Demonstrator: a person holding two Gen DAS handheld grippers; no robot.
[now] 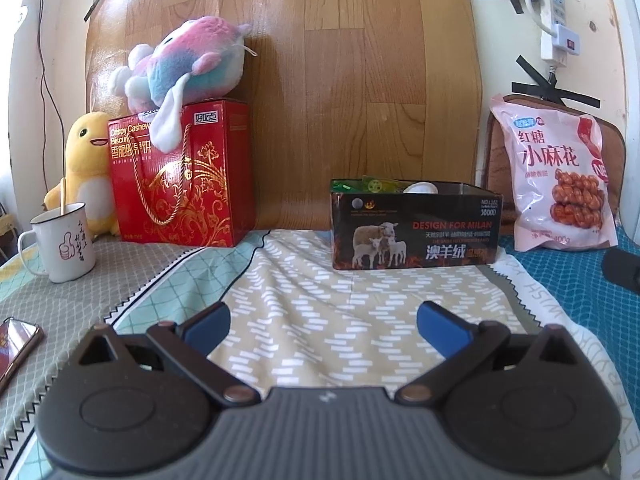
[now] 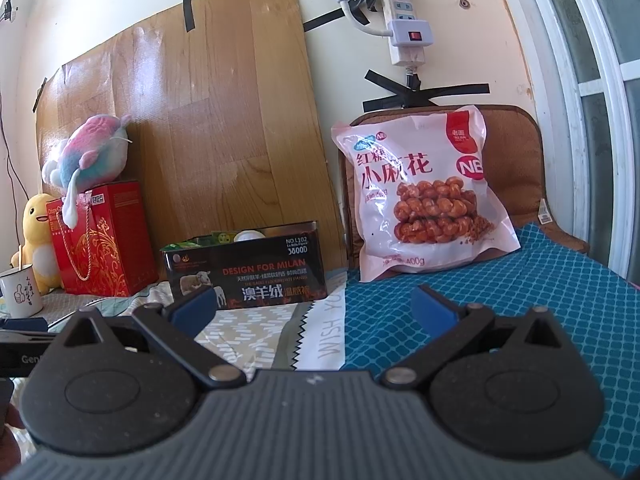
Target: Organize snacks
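A black tin box point(image 1: 416, 226) marked "DESIGN FOR MILAN" stands open on the patterned cloth, with green packets point(image 1: 360, 186) and a white item inside; it also shows in the right wrist view point(image 2: 248, 270). A pink bag of twisted dough snacks point(image 1: 560, 172) leans on a brown cushion to its right, seen again in the right wrist view point(image 2: 424, 196). My left gripper point(image 1: 324, 320) is open and empty, low over the cloth in front of the box. My right gripper point(image 2: 314, 306) is open and empty, short of the box and the bag.
A red biscuit gift box point(image 1: 184, 172) stands at the left with a pink-blue plush point(image 1: 188, 64) on top and a yellow plush point(image 1: 86, 160) beside it. A white mug point(image 1: 62, 240) and a phone point(image 1: 16, 346) lie at the left. A wood panel point(image 1: 340, 60) backs the scene.
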